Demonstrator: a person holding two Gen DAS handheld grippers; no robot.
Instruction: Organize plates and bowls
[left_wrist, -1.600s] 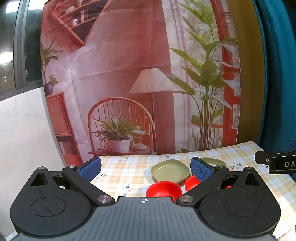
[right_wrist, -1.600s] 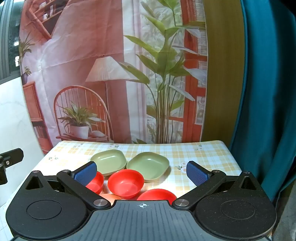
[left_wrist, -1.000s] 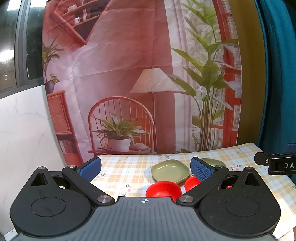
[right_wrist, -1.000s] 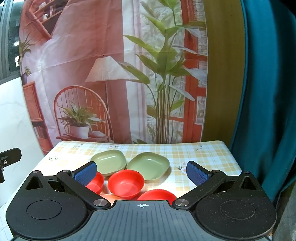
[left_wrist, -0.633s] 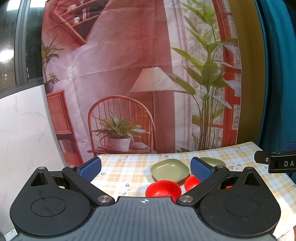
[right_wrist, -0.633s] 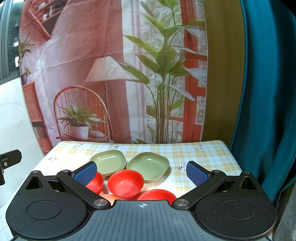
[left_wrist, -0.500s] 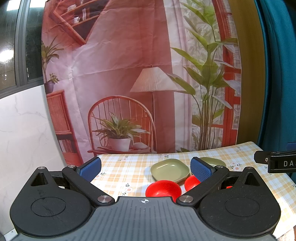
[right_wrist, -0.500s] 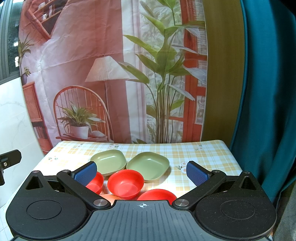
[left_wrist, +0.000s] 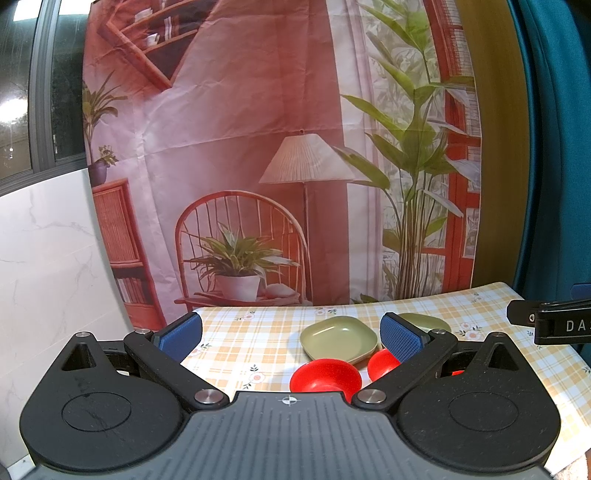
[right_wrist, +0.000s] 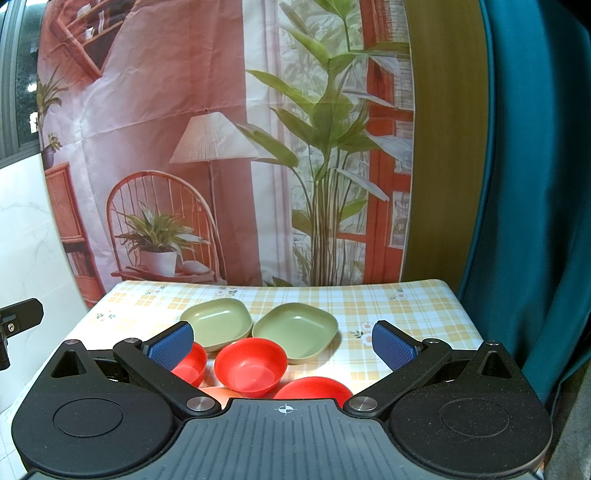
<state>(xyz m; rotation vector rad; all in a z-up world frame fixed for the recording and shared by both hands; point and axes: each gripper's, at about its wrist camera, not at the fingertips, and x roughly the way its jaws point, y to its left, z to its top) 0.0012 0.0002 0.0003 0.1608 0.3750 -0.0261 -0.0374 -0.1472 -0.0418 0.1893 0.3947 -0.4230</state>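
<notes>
Two green square plates lie side by side in the middle of the checked tablecloth. In front of them sit three red bowls. In the left wrist view the left green plate and two red bowls show; the second green plate peeks behind a fingertip. My left gripper is open above the table's left part. My right gripper hangs open over the near bowls. Neither holds anything.
A printed backdrop hangs behind the table. A teal curtain stands at the right and a white marble wall at the left. The tablecloth is bare left of the dishes and at the far right.
</notes>
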